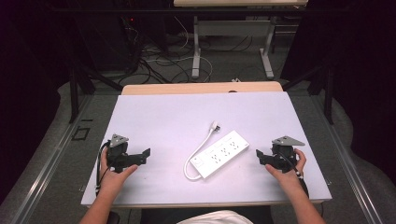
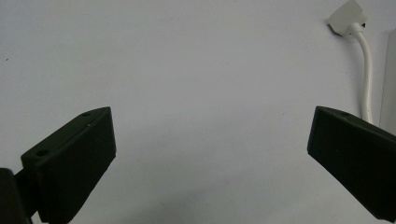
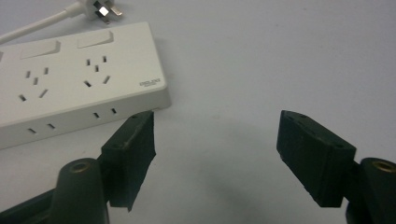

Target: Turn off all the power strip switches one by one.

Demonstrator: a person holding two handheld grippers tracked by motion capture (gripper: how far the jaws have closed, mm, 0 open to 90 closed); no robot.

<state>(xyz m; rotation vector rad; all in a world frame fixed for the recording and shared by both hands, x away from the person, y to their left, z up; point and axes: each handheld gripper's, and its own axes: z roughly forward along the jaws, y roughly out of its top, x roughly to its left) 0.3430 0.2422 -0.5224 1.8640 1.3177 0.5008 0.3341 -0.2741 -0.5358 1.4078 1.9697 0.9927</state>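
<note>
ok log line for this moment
left gripper: open, empty | right gripper: open, empty | power strip: flat on table between them, untouched | plug: loose

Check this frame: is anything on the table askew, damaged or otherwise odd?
Nothing stands out. The white power strip lies flat but diagonally on the table, its cord looped alongside and the plug unplugged on the surface. Both the left gripper and right gripper are open, holding nothing.

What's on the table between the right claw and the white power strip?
Nothing: between the right claw and the power strip lies bare white table, as the high view shows. The right gripper view shows its open jaws just short of the strip's corner.
</note>
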